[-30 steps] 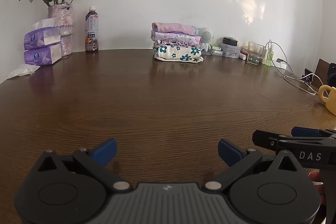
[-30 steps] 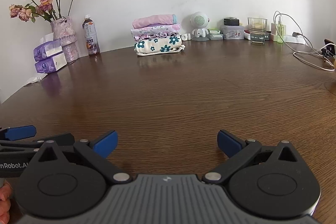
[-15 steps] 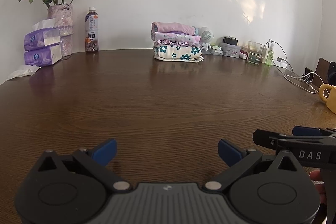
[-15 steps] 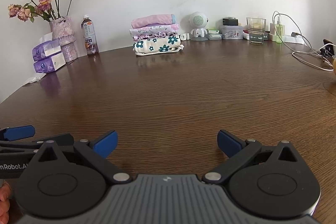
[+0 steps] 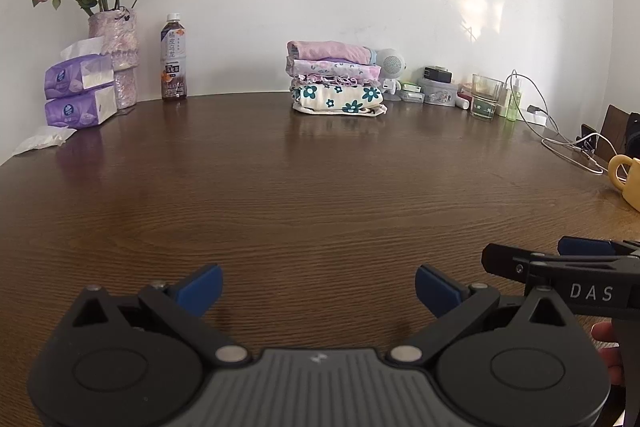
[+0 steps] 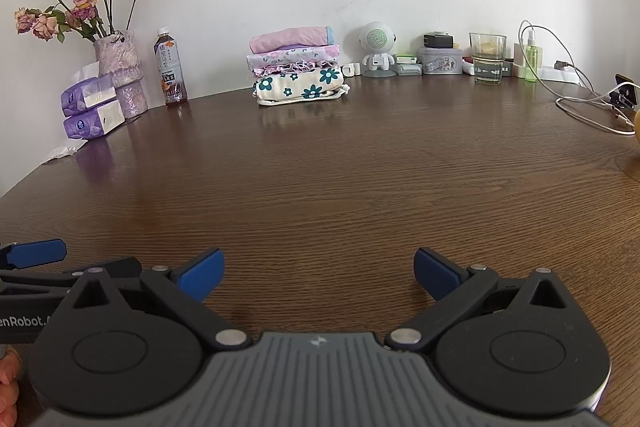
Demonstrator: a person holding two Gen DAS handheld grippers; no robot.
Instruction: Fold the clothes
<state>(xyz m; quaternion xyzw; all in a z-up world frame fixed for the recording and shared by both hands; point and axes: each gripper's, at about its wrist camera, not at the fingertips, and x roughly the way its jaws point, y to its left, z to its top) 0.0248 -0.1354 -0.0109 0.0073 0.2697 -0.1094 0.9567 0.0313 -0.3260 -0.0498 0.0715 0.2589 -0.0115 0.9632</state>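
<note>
Left wrist view, left to right. Vase of dried roses and stacked tissue packs at 10 o'clock; tea bottle just right of them. Folded clothes, a four-layer stack, at 12 o'clock on the far edge of the wooden table, against the wall. Drinking glass and white cable at 2 o'clock; yellow mug at 3. Left gripper low over bare wood, jaws spread wide, nothing between them. Right gripper alongside, jaws likewise wide apart and empty, well short of the clothes.
</note>
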